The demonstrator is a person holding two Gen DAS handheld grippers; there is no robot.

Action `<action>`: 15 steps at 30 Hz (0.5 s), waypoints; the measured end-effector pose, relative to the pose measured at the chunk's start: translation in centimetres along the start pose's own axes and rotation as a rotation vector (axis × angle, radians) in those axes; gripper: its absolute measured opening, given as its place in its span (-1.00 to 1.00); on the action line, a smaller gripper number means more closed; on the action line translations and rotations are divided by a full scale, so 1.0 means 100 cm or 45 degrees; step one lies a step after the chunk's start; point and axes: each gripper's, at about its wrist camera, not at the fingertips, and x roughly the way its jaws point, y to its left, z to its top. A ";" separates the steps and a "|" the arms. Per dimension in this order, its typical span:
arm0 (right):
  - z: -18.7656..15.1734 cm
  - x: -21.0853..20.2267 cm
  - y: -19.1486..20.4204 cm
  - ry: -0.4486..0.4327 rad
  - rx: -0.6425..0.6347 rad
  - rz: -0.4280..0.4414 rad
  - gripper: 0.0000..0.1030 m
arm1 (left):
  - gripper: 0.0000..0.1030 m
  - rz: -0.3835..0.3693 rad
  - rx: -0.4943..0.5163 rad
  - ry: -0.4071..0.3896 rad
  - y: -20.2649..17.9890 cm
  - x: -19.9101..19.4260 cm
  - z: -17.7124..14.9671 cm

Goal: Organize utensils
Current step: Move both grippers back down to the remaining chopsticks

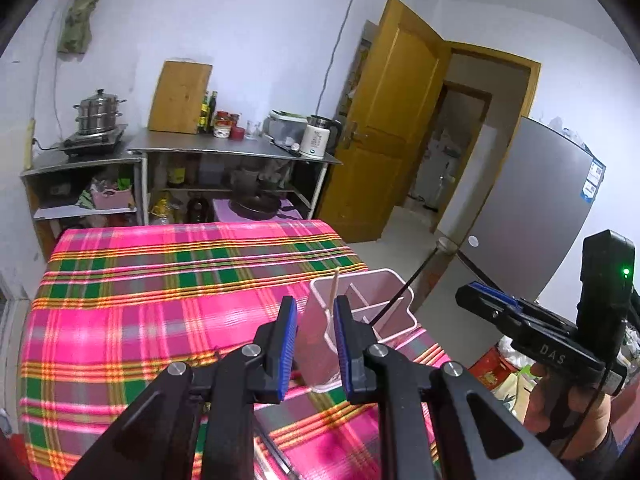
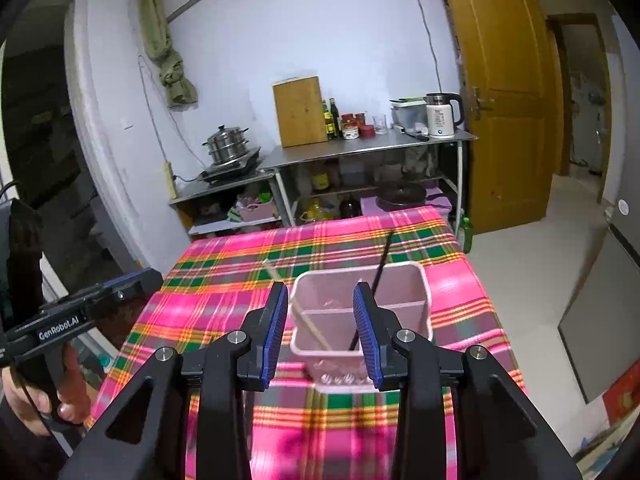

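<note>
L gripper (image 1: 316, 344): jaws released, blue pads parted w/ a narrow gap, nothing clamped betw. them; it points fwd and tilts down over the desk (image 1: 120, 288), which wears a pink/green plaid cloth. R gripper (image 2: 322, 334): jaws also released, gap wider, empty; same fwd-and-down tilt. Both sit on the near side of the pink utensil holder (image 2: 404, 280), apart from it; holder is seen thru each gap. Holder stands upright near the desk's right edge, divided into compartments. Light wooden chopstick (image 2: 310, 326) leans in the near-left compartment, tip sticking up past the rim to the left. Black chopstick (image 2: 380, 268) leans in the right side, tip well above the rim. In the left wrist view a hand (image 1: 560, 400) grips the R gripper's handle, held off the desk's right edge, w/ a green light lit on its body. In the right wrist view a hand (image 2: 52, 392) holds the L gripper's handle off the left edge.
</note>
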 end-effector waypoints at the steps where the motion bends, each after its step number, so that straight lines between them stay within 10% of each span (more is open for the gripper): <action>1: -0.004 -0.002 0.004 0.003 -0.004 0.007 -0.32 | -0.64 0.001 -0.001 -0.007 0.001 -0.006 -0.003; 15: -0.077 -0.022 0.058 0.067 -0.107 0.118 -0.32 | -0.64 0.106 -0.021 0.002 0.020 -0.065 -0.085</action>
